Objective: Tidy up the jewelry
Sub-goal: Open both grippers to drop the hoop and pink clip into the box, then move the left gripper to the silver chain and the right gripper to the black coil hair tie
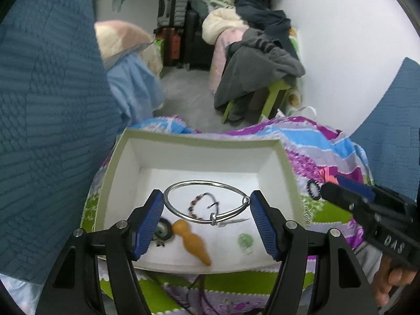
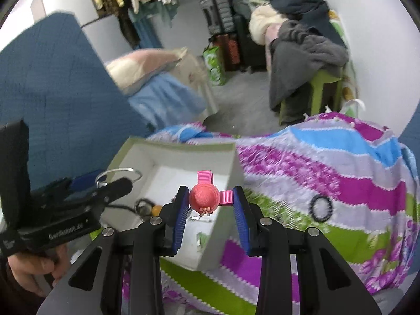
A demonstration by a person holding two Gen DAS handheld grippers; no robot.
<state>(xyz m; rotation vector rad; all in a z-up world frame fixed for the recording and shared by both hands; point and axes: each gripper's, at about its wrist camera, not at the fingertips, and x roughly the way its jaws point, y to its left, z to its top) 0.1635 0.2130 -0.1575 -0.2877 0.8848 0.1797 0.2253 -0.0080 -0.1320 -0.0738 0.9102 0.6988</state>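
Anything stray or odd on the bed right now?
One stray: a black bead bracelet lies on the striped blanket, outside the white box that holds the other pieces. The left tongs hold a silver bangle; the right tongs grip a pink hat clip.

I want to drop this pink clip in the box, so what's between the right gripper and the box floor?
In the right wrist view, the right gripper holds the pink hat clip above the white box; only air lies between, with its near-right wall just beneath.

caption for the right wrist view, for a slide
Right gripper holds a pink hat clip over the white box; left gripper carries a silver bangle.
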